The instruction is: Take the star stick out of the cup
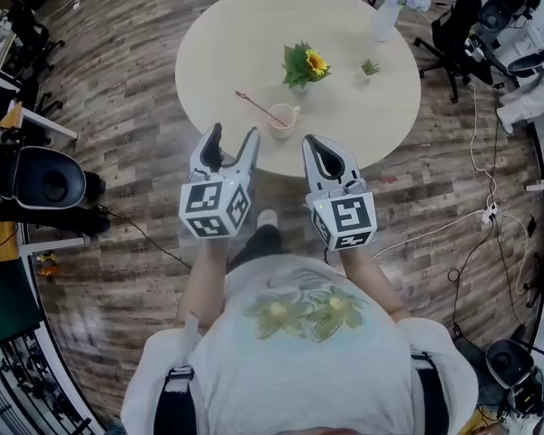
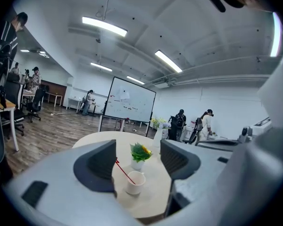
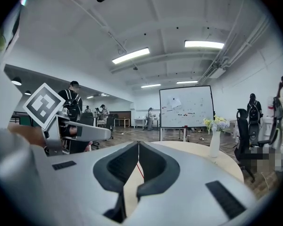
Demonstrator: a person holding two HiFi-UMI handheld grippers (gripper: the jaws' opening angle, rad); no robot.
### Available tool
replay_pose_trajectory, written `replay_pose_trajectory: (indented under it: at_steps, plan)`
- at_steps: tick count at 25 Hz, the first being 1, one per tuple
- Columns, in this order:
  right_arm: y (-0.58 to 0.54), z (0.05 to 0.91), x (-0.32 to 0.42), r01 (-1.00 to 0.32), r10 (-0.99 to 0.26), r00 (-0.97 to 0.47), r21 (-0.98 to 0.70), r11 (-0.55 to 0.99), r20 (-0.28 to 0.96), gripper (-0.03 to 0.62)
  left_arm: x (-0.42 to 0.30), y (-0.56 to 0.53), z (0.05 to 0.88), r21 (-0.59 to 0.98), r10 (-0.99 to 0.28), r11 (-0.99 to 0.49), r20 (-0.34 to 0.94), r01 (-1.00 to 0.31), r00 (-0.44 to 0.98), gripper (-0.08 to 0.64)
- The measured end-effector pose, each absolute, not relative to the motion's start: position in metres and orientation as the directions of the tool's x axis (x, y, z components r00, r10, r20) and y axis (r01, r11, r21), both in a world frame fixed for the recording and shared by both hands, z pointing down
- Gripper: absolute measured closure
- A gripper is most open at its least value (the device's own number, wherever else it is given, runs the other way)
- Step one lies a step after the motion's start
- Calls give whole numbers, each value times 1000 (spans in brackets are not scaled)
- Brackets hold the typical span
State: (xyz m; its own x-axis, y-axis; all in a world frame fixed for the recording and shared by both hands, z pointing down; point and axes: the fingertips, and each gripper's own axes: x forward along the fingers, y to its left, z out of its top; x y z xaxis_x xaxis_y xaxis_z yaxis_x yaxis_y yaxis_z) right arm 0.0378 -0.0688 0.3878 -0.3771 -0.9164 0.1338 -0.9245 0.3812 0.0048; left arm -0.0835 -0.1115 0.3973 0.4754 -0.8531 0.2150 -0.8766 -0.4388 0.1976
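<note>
Star stick (image 1: 258, 107): thin red rod, lower end in the cup (image 1: 281, 118), leaning out to the left. The cup stands near the front edge of the round table (image 1: 227, 43), just in front of a small potted sunflower (image 1: 301, 64).
Left gripper (image 1: 234, 134): jaws wide apart, nothing between them, aimed at the cup from short of the table.
Right gripper (image 1: 313, 143): jaws together, empty.
Step in hand: approach; stick not yet gripped.
Next move, by judgement: carry the open left jaws around the rod above the rim, close, and lift without tipping the cup.

star stick (image 1: 257, 107): lower end hidden inside cup (image 1: 282, 116) | star shape: too small to tell
</note>
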Motion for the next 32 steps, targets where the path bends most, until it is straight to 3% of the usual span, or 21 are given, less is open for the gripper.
replay_pose_trajectory:
  at_steps: [32]
  plan:
    - [-175, 423, 44, -959, -933, -276, -11, 282, 232, 574, -84, -237, 506, 297, -715, -461, 433, -836, 548, 285]
